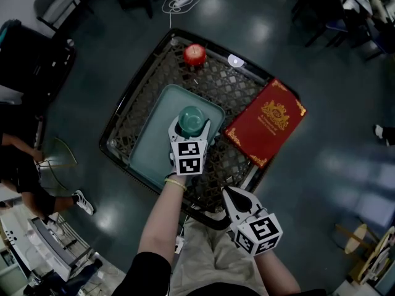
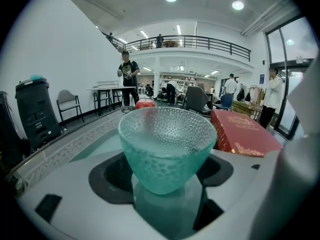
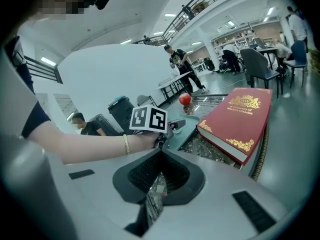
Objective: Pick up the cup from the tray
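Observation:
A green dimpled glass cup [image 1: 191, 121] stands upright on the pale green tray [image 1: 151, 134], which lies on a black mesh table [image 1: 241, 85]. My left gripper [image 1: 191, 127] reaches over the tray, one jaw on each side of the cup. In the left gripper view the cup [image 2: 167, 144] fills the gap and its lower sides meet the black pads of my left gripper [image 2: 167, 184]. Whether it is lifted off the tray I cannot tell. My right gripper [image 1: 233, 195] hangs at the table's near edge, right of the tray, shut and holding nothing; the right gripper view shows its jaws [image 3: 157, 184] nearly together.
A red book with gold print [image 1: 266, 121] lies on the table's right corner, partly over the edge, close to the tray. A red apple-like thing [image 1: 194, 54] and a small white object [image 1: 236, 60] sit at the far edge. People and chairs stand around on the floor.

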Motion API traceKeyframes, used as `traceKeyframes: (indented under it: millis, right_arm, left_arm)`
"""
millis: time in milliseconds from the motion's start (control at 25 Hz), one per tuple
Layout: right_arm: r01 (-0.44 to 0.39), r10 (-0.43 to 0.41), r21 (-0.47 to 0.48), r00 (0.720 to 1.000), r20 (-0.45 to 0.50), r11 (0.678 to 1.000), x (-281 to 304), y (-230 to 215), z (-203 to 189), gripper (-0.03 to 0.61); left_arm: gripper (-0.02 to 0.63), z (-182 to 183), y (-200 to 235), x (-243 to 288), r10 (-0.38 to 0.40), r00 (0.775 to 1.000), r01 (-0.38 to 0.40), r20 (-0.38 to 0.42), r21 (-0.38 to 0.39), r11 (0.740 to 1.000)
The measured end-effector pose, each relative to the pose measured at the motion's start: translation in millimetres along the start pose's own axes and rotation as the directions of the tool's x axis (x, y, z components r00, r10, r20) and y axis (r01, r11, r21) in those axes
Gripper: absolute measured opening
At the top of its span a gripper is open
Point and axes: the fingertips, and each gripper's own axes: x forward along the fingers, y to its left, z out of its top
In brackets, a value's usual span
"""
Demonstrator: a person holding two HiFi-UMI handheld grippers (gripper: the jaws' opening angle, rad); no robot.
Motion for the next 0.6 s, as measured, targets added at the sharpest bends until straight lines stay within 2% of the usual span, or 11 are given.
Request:
traceKeyframes:
  millis: [600]
  right_arm:
    - [0.011, -0.01, -0.024, 1.0, 0.024, 1.0, -11.6, 17.0, 6.8, 0.002]
  left_arm:
    - [0.365, 12.1, -4.5, -29.4, -0.022, 1.0, 0.023, 0.017, -0.024, 0.999]
